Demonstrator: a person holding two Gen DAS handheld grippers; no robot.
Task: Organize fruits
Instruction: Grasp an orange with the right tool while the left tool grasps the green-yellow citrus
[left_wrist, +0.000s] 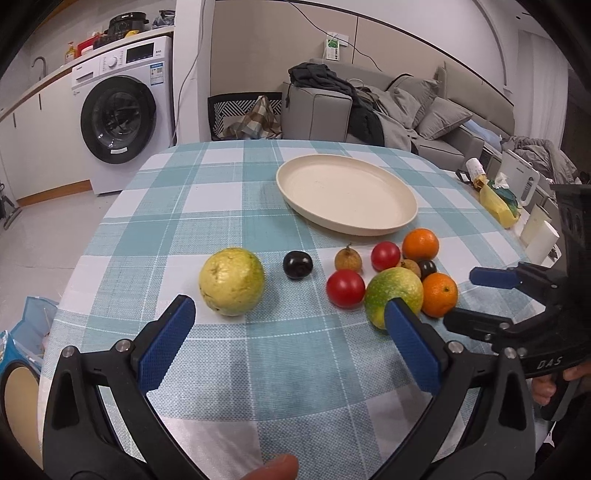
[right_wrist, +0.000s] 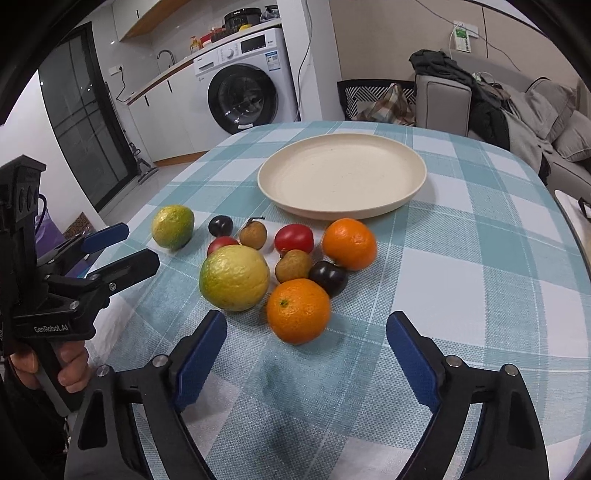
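A cream plate (left_wrist: 402, 206) (right_wrist: 415, 184) lies empty on the checked table. In front of it sit two yellow-green citrus fruits (left_wrist: 232, 281) (right_wrist: 234, 277), two oranges (left_wrist: 420, 244) (right_wrist: 298, 311), two red tomatoes (left_wrist: 345, 288) (right_wrist: 293, 238), two dark plums (left_wrist: 297, 264) (right_wrist: 328, 277) and two brown longans (left_wrist: 347, 258) (right_wrist: 293, 264). My left gripper (left_wrist: 290, 317) is open and empty, near the left citrus. My right gripper (right_wrist: 306, 334) is open and empty, just before the near orange. Each gripper shows in the other's view, the right gripper (left_wrist: 476, 295) and the left gripper (right_wrist: 129, 245).
The table (left_wrist: 221, 206) has a teal and white checked cloth and rounded edges. A yellow packet (left_wrist: 496, 205) and white containers (left_wrist: 539, 232) stand at its right edge. A washing machine (left_wrist: 122, 118) and a grey sofa (left_wrist: 406, 107) stand beyond.
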